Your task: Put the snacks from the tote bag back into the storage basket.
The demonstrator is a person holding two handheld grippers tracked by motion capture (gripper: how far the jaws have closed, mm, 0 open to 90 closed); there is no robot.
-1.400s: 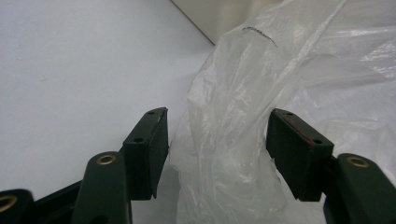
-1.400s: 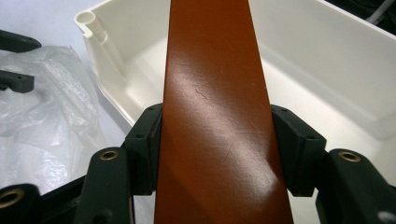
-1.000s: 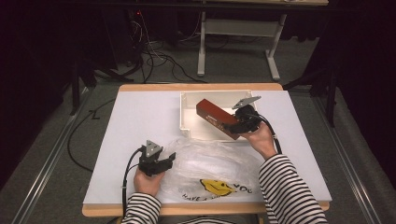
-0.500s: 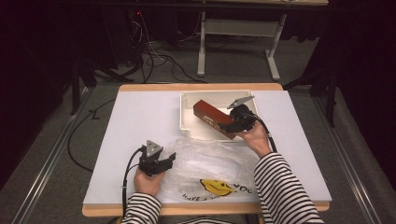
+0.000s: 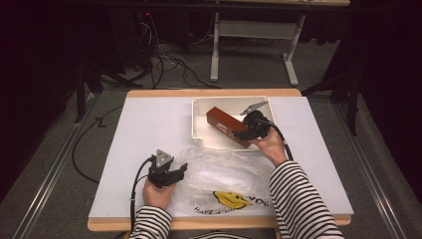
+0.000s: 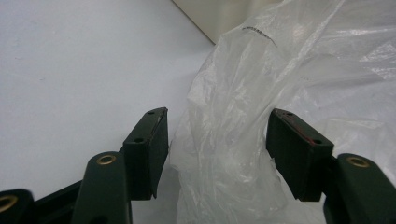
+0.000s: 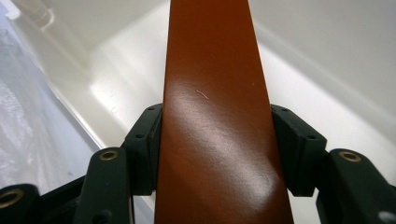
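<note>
Right claw clenched on reddish-brown box inside white tray, not yet bagged; left claw released around fold of clear plastic bag on table, mouth unopened.

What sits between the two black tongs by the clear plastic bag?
A bunched fold of the clear plastic bag sits between the left tongs, in the left gripper view.

Table brightly lit from overhead, surroundings dark; glare on the brown box; high view perhaps slightly soft.
</note>
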